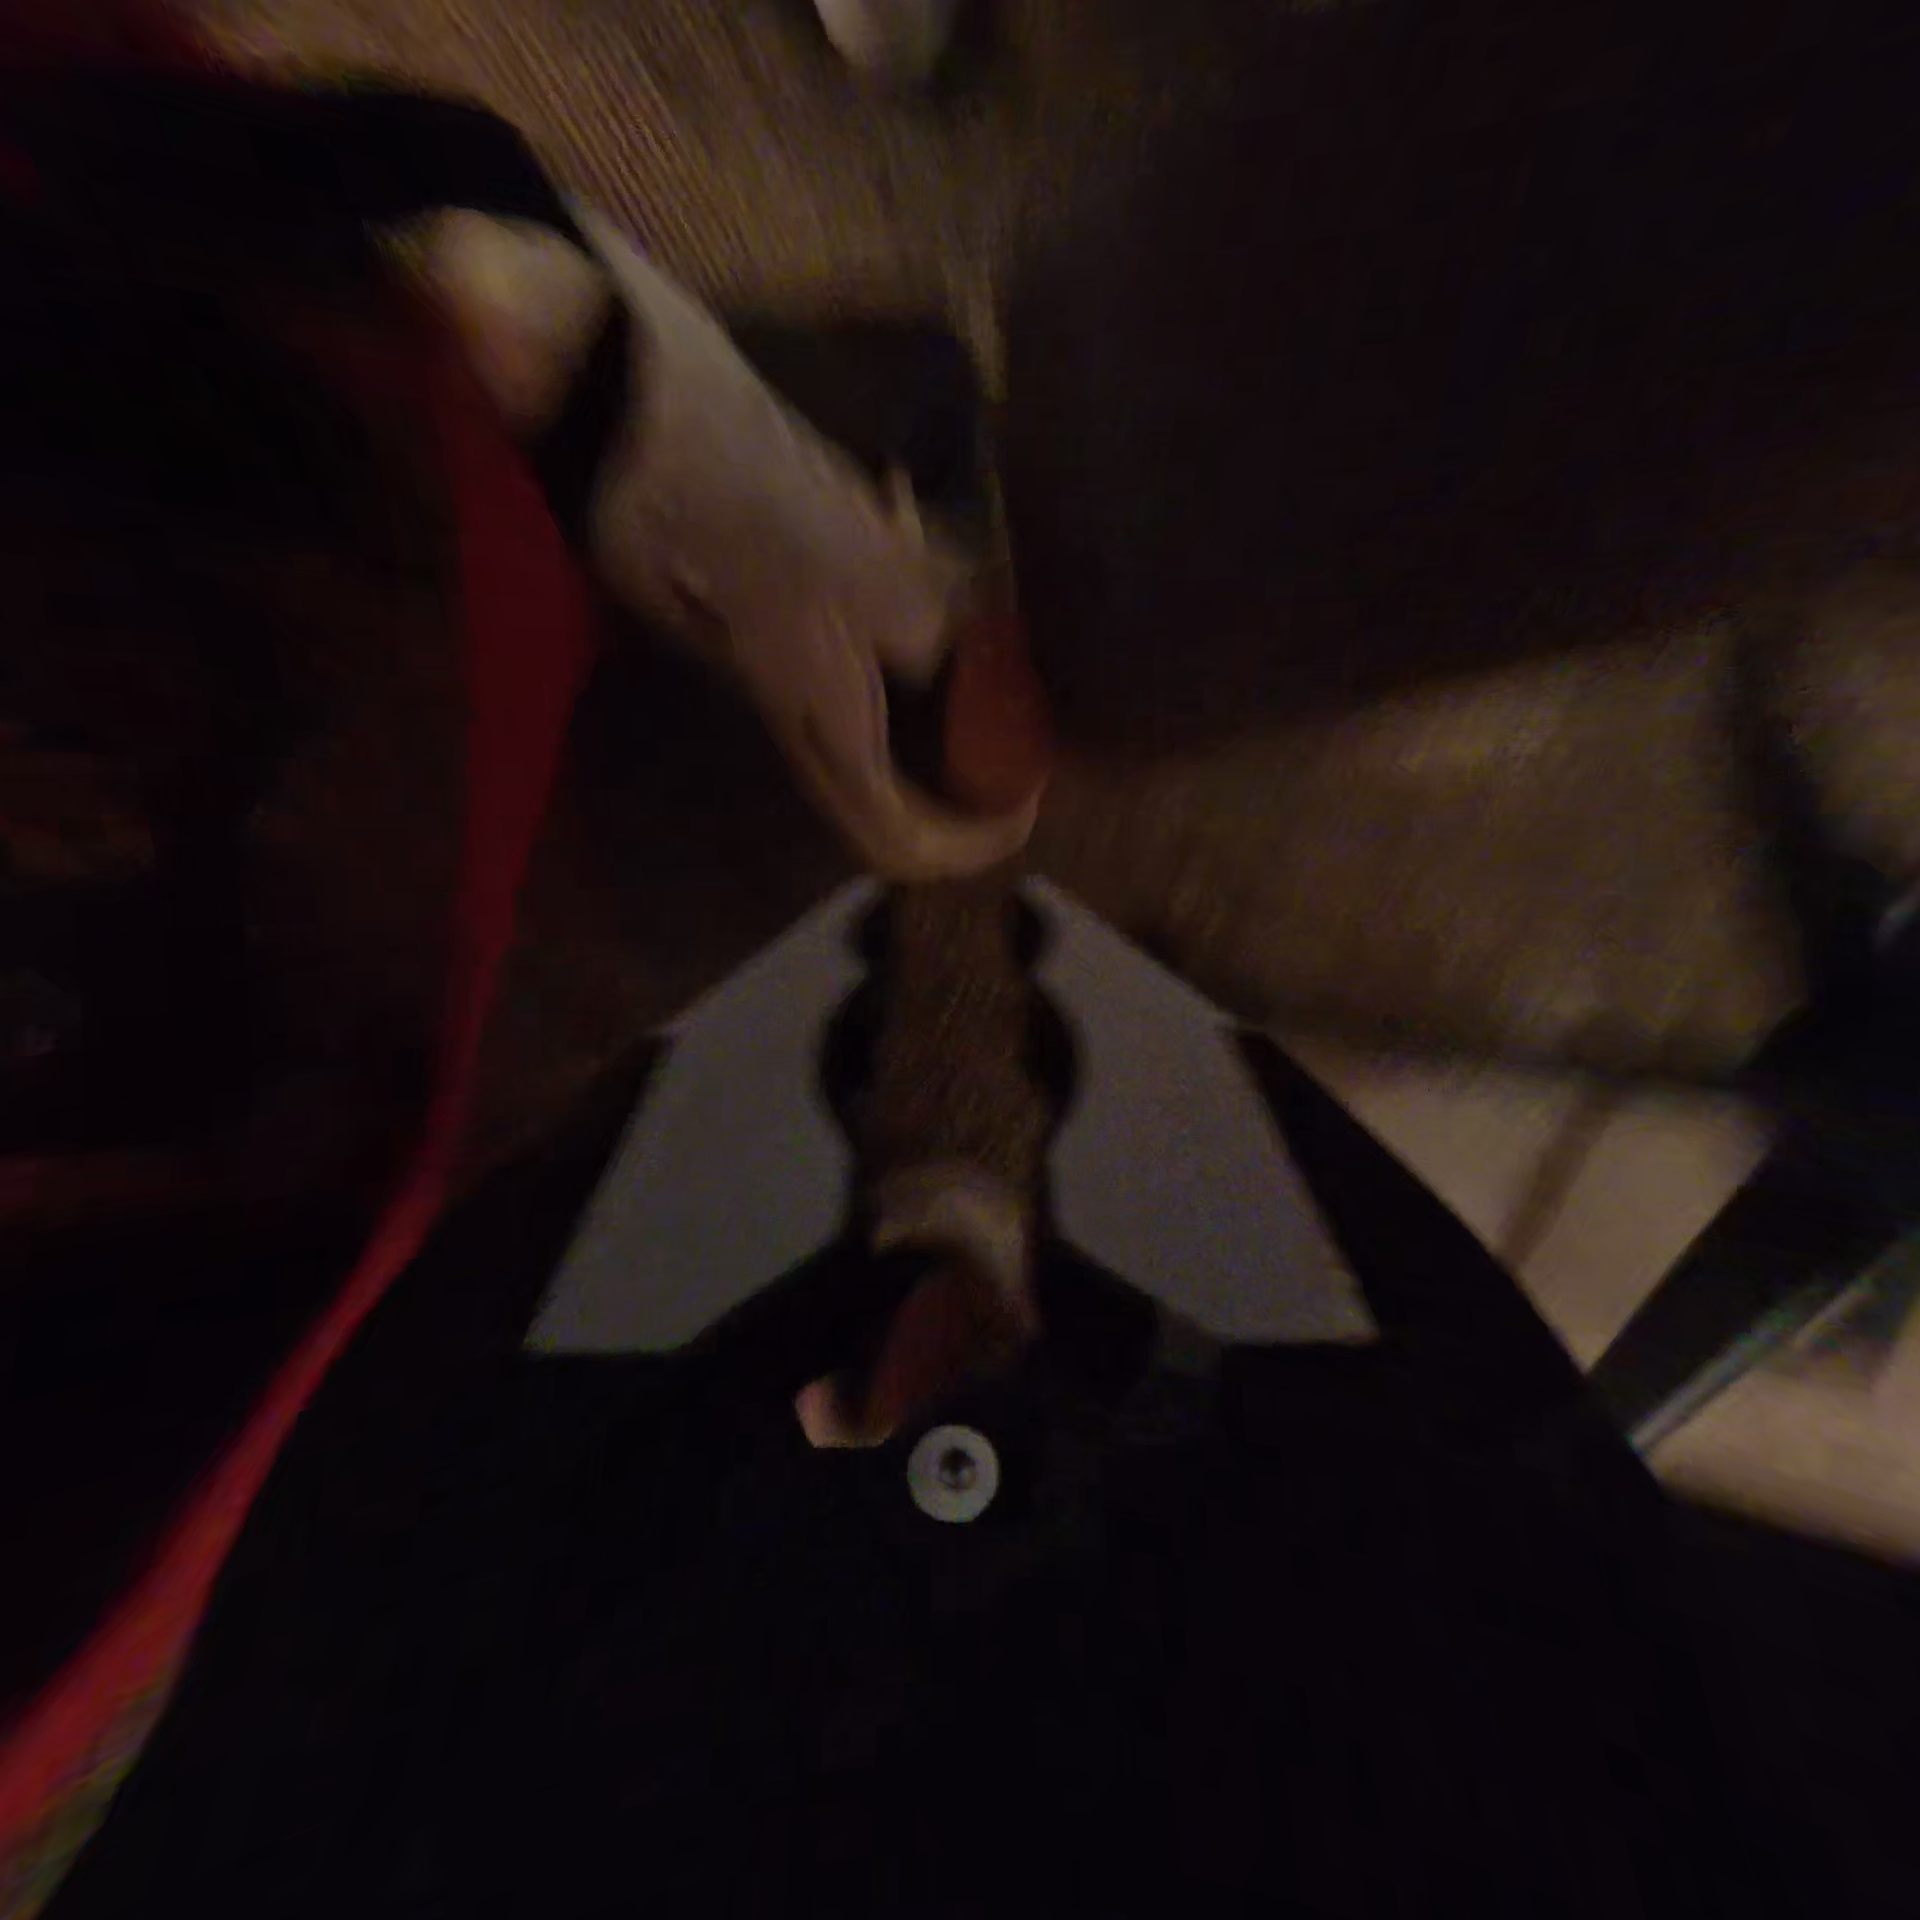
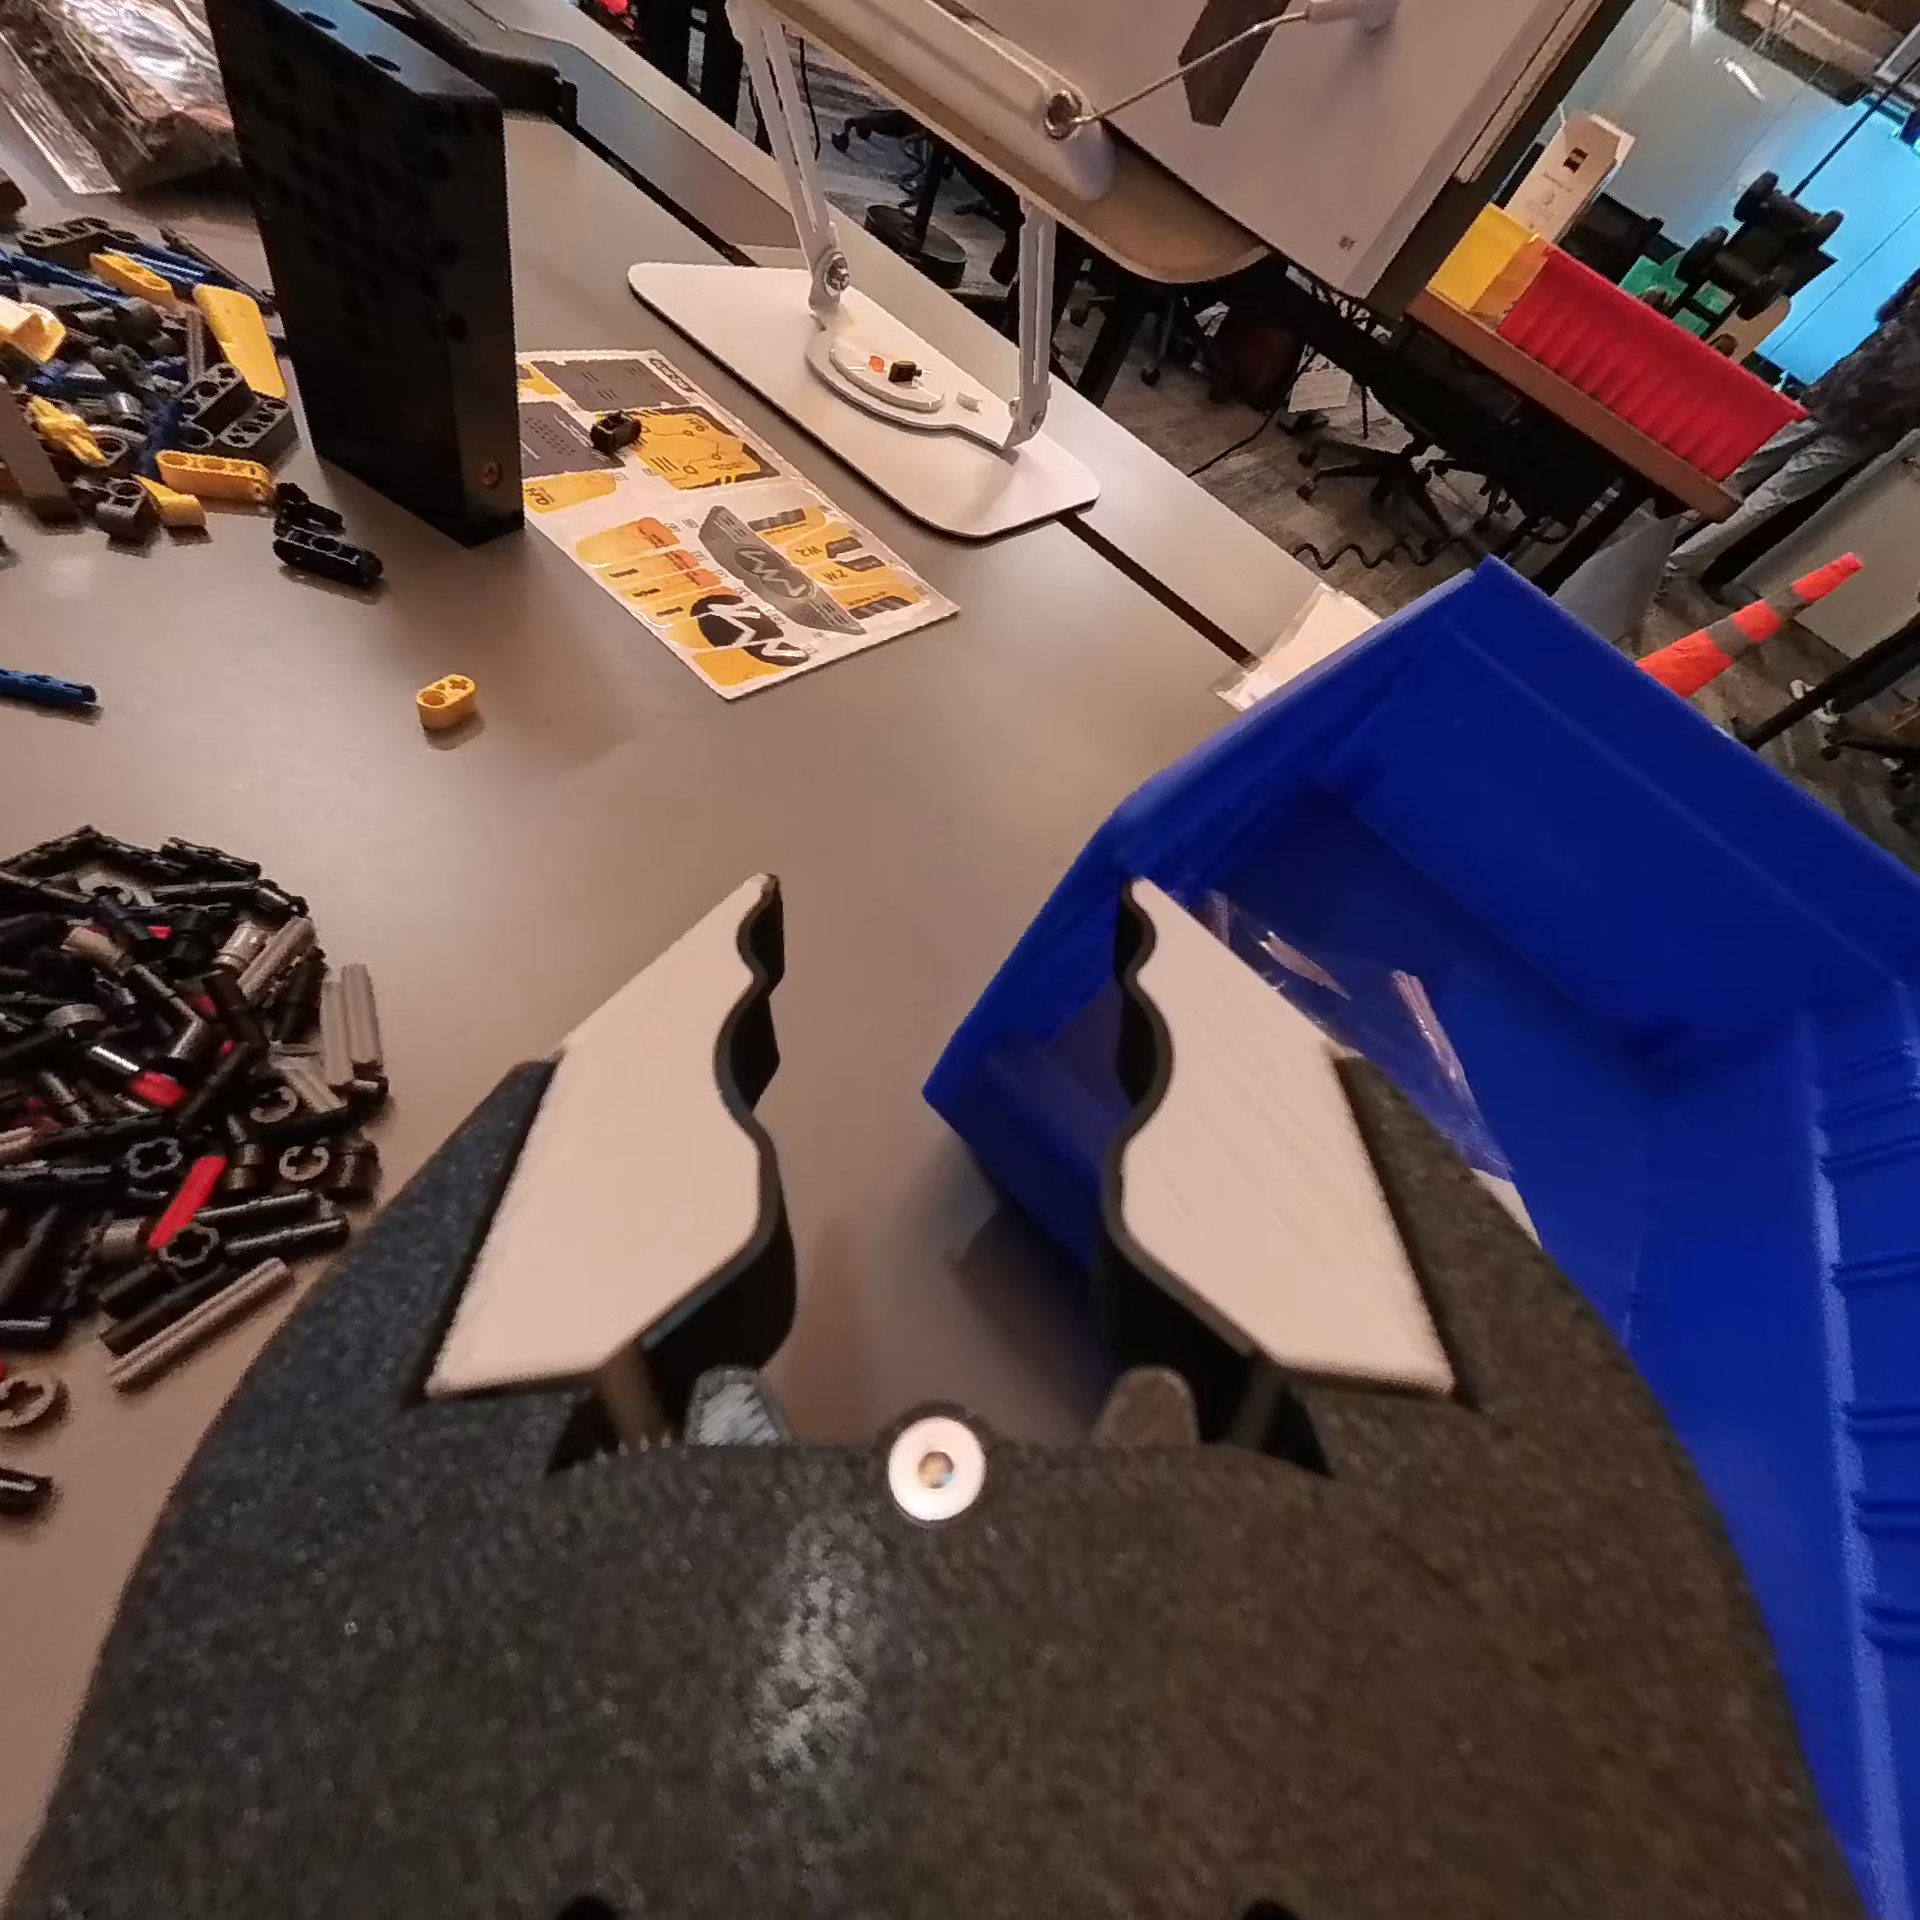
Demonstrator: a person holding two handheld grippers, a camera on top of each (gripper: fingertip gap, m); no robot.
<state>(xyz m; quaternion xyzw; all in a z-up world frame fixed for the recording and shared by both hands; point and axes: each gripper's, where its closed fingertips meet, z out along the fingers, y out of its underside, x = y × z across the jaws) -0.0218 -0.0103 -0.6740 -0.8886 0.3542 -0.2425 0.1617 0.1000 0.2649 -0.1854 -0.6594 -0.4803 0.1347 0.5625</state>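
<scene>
The left wrist view is dark and blurred. My left gripper (image 1: 951, 883) is shut on a narrow brown strip (image 1: 951, 1039) that runs along the gap between its fingers. Just past the tips a pale curved thing (image 1: 727, 499) meets the strip; I cannot tell what either is. My right gripper (image 2: 954, 888) is open and empty, low over the grey table (image 2: 623, 831). It straddles the near left wall of a blue bin (image 2: 1558, 831), with the right finger (image 2: 1268, 1143) over the bin's inside. A clear plastic bag (image 2: 1299, 977) lies in the bin.
A red edge (image 1: 499, 831) curves along the left gripper's left side. On the table are a pile of black, grey and red pins (image 2: 156, 1060), a yellow piece (image 2: 447, 701), a sticker sheet (image 2: 717, 530), a black block (image 2: 384, 260) and a white lamp base (image 2: 862, 374).
</scene>
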